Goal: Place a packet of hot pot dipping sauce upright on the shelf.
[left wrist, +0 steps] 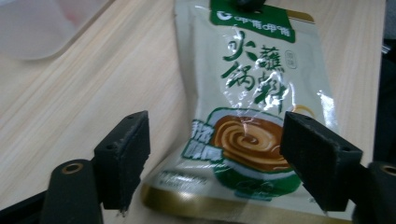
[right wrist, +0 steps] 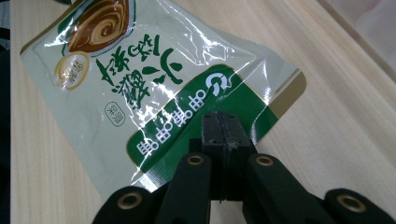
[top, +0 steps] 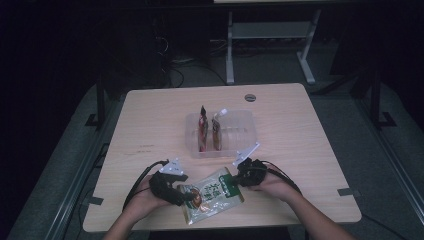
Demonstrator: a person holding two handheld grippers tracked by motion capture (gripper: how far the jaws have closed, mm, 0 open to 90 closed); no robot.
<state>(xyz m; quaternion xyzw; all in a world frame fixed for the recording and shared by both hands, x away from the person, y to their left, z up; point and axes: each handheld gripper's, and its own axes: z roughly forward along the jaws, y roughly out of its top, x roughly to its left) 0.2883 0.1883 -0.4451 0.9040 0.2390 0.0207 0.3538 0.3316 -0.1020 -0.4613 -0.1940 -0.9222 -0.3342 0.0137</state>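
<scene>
On the near edge of the pale wooden table (top: 150,120) lies a flat, shiny plastic sauce packet (top: 212,195). It is smooth and crinkly, and light bounces off it. The packet is light green-grey with a dark green band at the top and a gold strip at the bottom edge. Big dark green Chinese writing runs down the front, and below it is a picture of a bowl with a brown swirl of sauce. The right gripper (right wrist: 225,133) has its two black jaws pressed together on the green top band, pinching the packet. The left gripper (left wrist: 215,154) has its square, rough black pads spread wide, one on each side of the packet's bottom end, not touching it. Behind the packet sits a clear plastic box (top: 240,131) with ribs inside, and two more packets (top: 210,131) stand upright in it.
</scene>
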